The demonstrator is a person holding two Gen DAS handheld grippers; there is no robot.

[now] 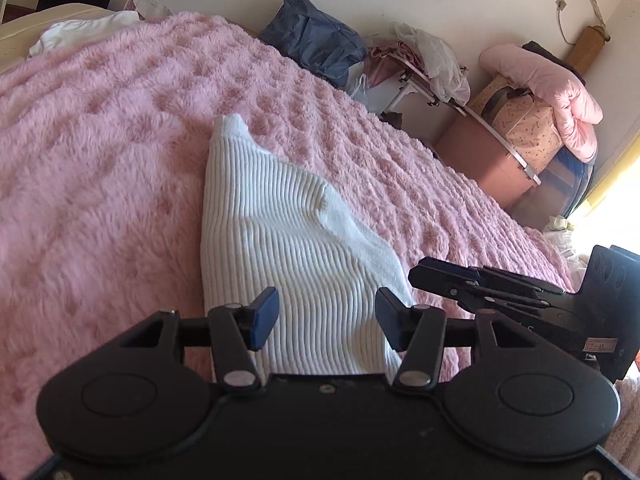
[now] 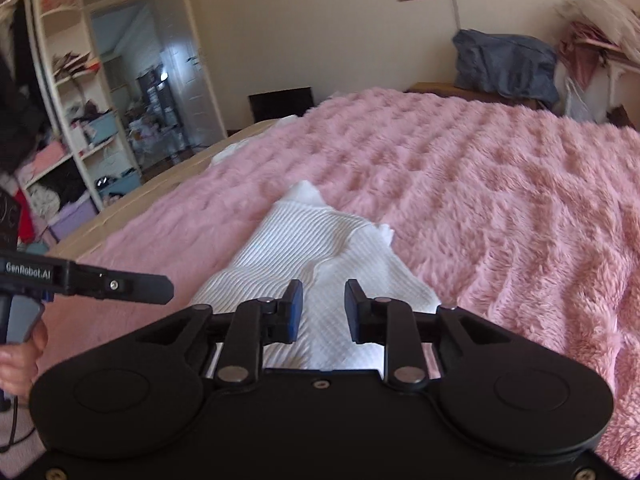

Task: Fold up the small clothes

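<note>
Work surface: bed covered by a pink plush blanket [image 1: 100,140] with a raised bubble texture, spread flat across most of both views. White ribbed garment [image 1: 288,248] lying on the blanket, folded lengthwise into a narrow shape, one pointed end away from the cameras, near end under both grippers. Second white cloth [image 1: 80,32] at the far corner of the bed, beside bare mattress edge.

Left gripper [image 1: 326,316]: jaws wide apart, nothing between the pads, hovering over the garment's near end. Right gripper [image 2: 320,312]: jaws narrowly parted, pads clear of the fabric below, nothing gripped. Hand [image 2: 20,356] on the left gripper's handle visible at the edge of the right wrist view.

Room: cream walls; blue-grey bag [image 1: 316,40] against the wall beyond the bed; folding rack [image 1: 424,68] heaped with cloth and plastic; patterned storage bag topped by a pink quilt [image 1: 556,88]; open white shelving [image 2: 72,120] crowded with clothes and boxes; doorway [image 2: 160,92] beside it; bright window light at right.
</note>
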